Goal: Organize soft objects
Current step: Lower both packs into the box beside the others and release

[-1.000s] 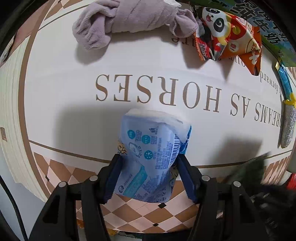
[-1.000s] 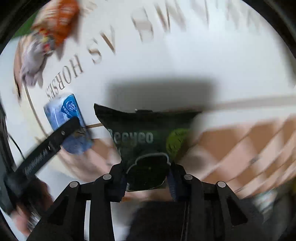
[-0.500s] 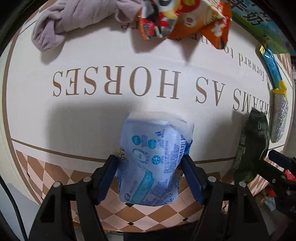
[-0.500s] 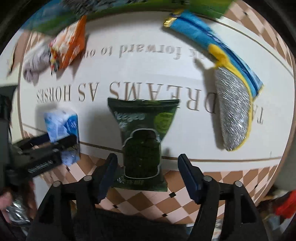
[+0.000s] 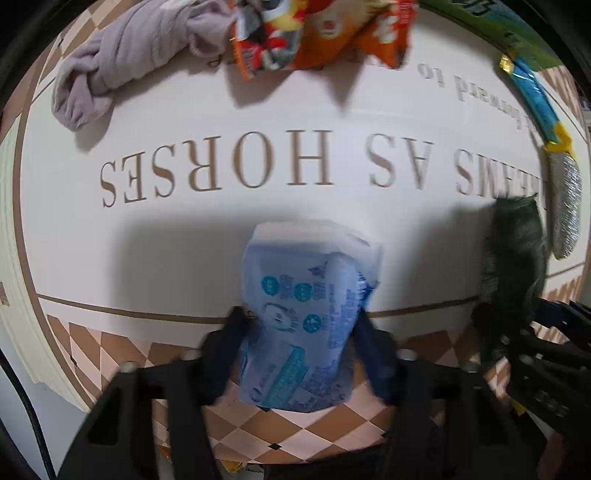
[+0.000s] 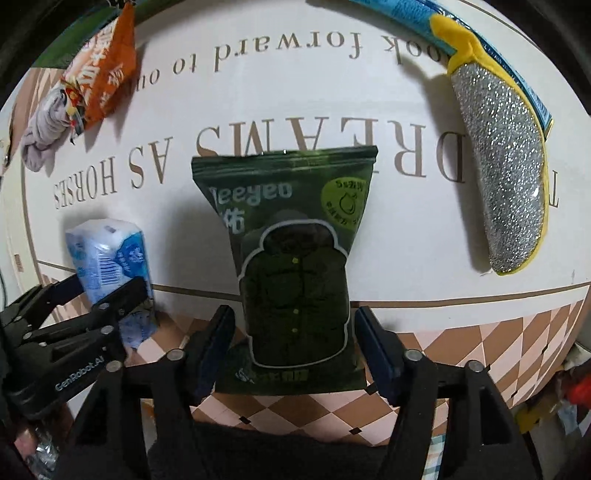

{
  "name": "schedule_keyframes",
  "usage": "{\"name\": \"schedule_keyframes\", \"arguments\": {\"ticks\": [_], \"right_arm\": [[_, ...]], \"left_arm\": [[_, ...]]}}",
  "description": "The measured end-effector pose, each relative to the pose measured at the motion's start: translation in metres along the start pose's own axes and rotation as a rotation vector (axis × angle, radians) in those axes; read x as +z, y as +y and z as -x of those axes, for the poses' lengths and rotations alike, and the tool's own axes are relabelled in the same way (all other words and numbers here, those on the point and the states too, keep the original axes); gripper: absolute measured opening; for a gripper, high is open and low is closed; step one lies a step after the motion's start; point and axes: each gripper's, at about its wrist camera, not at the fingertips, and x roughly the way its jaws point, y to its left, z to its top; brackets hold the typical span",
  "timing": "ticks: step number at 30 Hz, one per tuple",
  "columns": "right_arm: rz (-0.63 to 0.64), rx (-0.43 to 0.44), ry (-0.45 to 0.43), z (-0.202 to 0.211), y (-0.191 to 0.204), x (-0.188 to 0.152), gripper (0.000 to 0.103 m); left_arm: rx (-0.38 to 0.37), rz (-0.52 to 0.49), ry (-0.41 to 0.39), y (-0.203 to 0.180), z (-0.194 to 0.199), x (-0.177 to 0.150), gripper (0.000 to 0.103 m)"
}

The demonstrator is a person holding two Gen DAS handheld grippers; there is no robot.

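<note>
My left gripper [image 5: 301, 325] is shut on a blue-and-white tissue pack [image 5: 306, 306], held low over the near edge of the white lettered table mat [image 5: 184, 251]; the pack also shows in the right wrist view [image 6: 110, 266]. My right gripper [image 6: 291, 325] is open, its fingers [image 6: 218, 332] apart on either side of a dark green clothing pouch [image 6: 291, 251] that lies flat on the mat. The pouch appears blurred at the right of the left wrist view [image 5: 513, 251].
At the mat's far side lie a lilac cloth [image 5: 122, 70], an orange snack bag [image 5: 317, 33] and a silver glitter pouch with yellow trim [image 6: 506, 173] beside a blue packet [image 5: 535, 99]. A checkered border [image 6: 498, 339] runs along the near edge.
My right gripper has opened and let go of the green pouch, which now lies on the mat. My left gripper still holds the tissue pack and has shifted a little nearer the mat.
</note>
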Motion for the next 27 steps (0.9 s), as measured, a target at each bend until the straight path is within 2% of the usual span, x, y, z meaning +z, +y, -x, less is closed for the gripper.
{"name": "schedule_keyframes", "arguments": {"ticks": [1,4,6,8,12,15,17,18,19,20,23,25,27], "right_arm": [[0.006,-0.014,0.000,-0.001,-0.004,-0.001,0.047],[0.030,-0.027,-0.012,0.001,0.004,-0.010,0.039],[0.049,-0.024,-0.021,-0.001,0.010,-0.021,0.038],[0.057,0.000,-0.036,0.017,0.024,-0.026,0.037],[0.079,0.054,-0.106,0.065,0.038,-0.035,0.037],[0.100,0.095,-0.195,0.122,0.043,-0.038,0.037],[0.104,0.119,-0.262,0.163,0.050,-0.032,0.037],[0.106,0.130,-0.296,0.183,0.052,-0.026,0.037],[0.114,0.137,-0.329,0.199,0.047,-0.022,0.037],[0.122,0.136,-0.355,0.216,0.041,0.007,0.037],[0.123,0.110,-0.427,0.260,0.039,0.044,0.037],[0.114,0.112,-0.431,0.276,0.034,0.086,0.037],[0.110,0.137,-0.411,0.274,0.041,0.119,0.037]], "left_arm": [[0.003,-0.006,0.000,-0.001,0.000,-0.002,0.042],[0.019,-0.024,-0.018,-0.009,0.005,-0.006,0.037],[-0.002,-0.020,-0.029,-0.012,0.015,-0.007,0.036],[-0.046,-0.019,-0.056,-0.015,0.035,-0.006,0.036],[-0.130,-0.013,-0.174,-0.023,0.104,0.000,0.036],[-0.156,-0.026,-0.272,-0.025,0.164,0.025,0.036],[-0.159,-0.038,-0.303,-0.024,0.195,0.050,0.036],[-0.157,-0.039,-0.318,-0.026,0.208,0.063,0.036],[-0.146,-0.041,-0.328,-0.010,0.218,0.076,0.036],[-0.125,-0.044,-0.339,0.001,0.229,0.088,0.036],[-0.087,-0.032,-0.332,0.013,0.233,0.139,0.036],[-0.106,-0.011,-0.300,0.027,0.226,0.164,0.036],[-0.116,0.011,-0.261,0.036,0.219,0.191,0.037]]}}
